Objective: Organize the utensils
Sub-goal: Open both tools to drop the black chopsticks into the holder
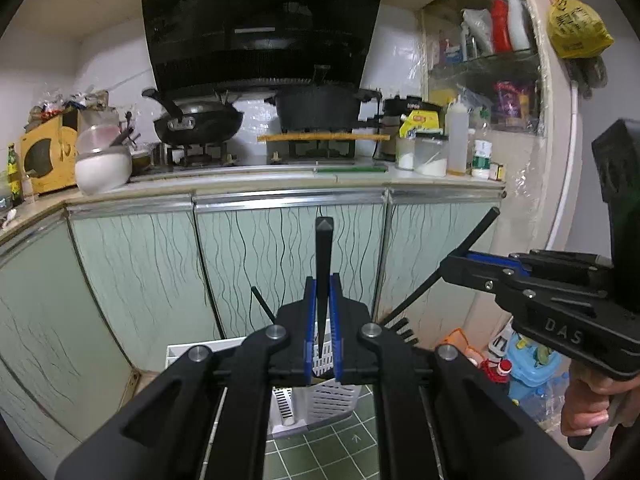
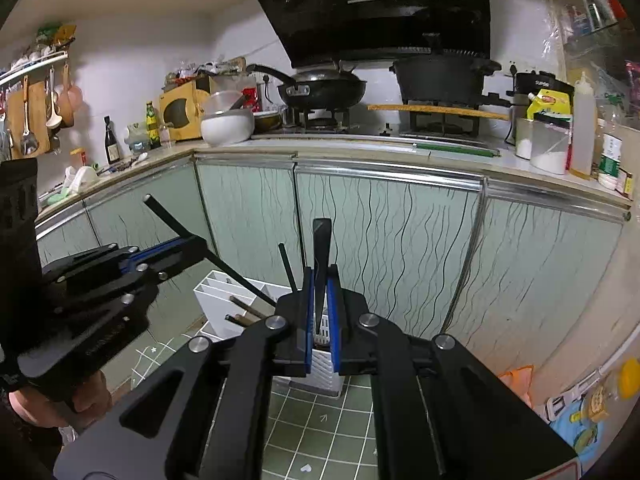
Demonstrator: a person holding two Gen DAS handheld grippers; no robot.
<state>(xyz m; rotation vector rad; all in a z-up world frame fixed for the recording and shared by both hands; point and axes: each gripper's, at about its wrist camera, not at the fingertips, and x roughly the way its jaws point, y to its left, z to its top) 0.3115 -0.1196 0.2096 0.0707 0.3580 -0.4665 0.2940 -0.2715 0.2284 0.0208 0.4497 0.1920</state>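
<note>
Left wrist view shows both tongs, left (image 1: 323,316) and right (image 1: 454,270), each clamped shut mid-shaft on a thin, stiff, light, probably slippery black chopstick (image 1: 323,264) above the white slotted plastic utensil holder (image 1: 332,396).

A small kitchen is shown. The far wall (image 1: 400,60) is covered in white tiles, and a black range hood (image 1: 260,20) is mounted above a two-burner stove (image 1: 256,156). A wok (image 1: 200,120) is set on the left burner and a black pot (image 1: 316,108) on the right. A pale countertop (image 2: 360,146) is edged with a metal strip; below it, pale green cabinet doors (image 1: 280,260) are patterned with wavy dark lines. The floor (image 2: 320,420) is laid with green tiles. At the right, cluttered shelves (image 1: 488,60) are seen.
</note>
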